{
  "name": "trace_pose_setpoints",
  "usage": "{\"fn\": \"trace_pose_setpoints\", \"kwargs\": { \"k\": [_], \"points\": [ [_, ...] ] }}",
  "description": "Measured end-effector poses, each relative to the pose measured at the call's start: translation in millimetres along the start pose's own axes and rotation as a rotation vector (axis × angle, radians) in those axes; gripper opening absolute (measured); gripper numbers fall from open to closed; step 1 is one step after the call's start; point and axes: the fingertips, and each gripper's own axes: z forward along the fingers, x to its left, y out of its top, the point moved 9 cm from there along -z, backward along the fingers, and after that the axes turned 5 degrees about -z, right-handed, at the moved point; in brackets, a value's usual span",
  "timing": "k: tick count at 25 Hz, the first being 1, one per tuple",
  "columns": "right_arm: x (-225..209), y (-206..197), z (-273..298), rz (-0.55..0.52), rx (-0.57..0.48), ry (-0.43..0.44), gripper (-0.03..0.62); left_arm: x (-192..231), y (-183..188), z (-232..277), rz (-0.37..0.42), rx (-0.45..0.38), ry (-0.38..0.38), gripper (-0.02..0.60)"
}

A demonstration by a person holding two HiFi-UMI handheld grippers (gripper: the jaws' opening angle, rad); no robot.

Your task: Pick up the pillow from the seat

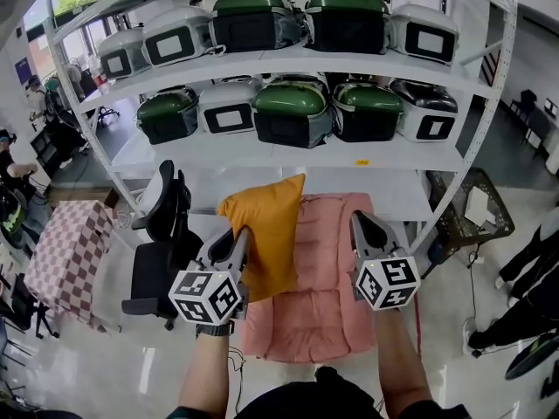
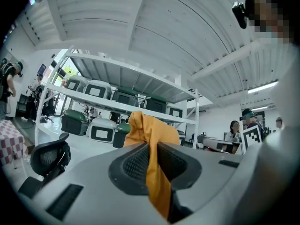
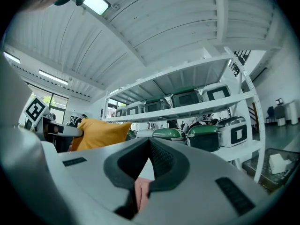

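An orange pillow (image 1: 269, 230) hangs in the air over the left part of a pink cushioned seat (image 1: 327, 278). My left gripper (image 1: 244, 234) is shut on the pillow's left edge. In the left gripper view the orange fabric (image 2: 154, 139) is pinched between the dark pads (image 2: 137, 163) and bunches up above them. My right gripper (image 1: 359, 220) is over the right side of the seat with its jaws shut and nothing in them. In the right gripper view its tips (image 3: 150, 142) meet, a strip of pink seat (image 3: 140, 190) shows below them, and the pillow (image 3: 98, 134) is off to the left.
White shelving (image 1: 288, 151) stands just behind the seat, loaded with several green and grey cases (image 1: 288, 112). A black office chair (image 1: 162, 230) stands at the left, beside a checkered cloth (image 1: 65, 251). A wire basket (image 1: 472, 208) sits at the right. People stand at both edges.
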Motion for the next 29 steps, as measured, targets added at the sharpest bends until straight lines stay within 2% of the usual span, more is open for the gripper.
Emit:
{"fn": "trace_pose_setpoints", "kwargs": {
  "k": [29],
  "points": [
    [10.7, 8.2, -1.2, -0.037, -0.001, -0.002, 0.003, -2.9, 15.5, -15.2, 0.013, -0.044, -0.014, 0.054]
  ]
}}
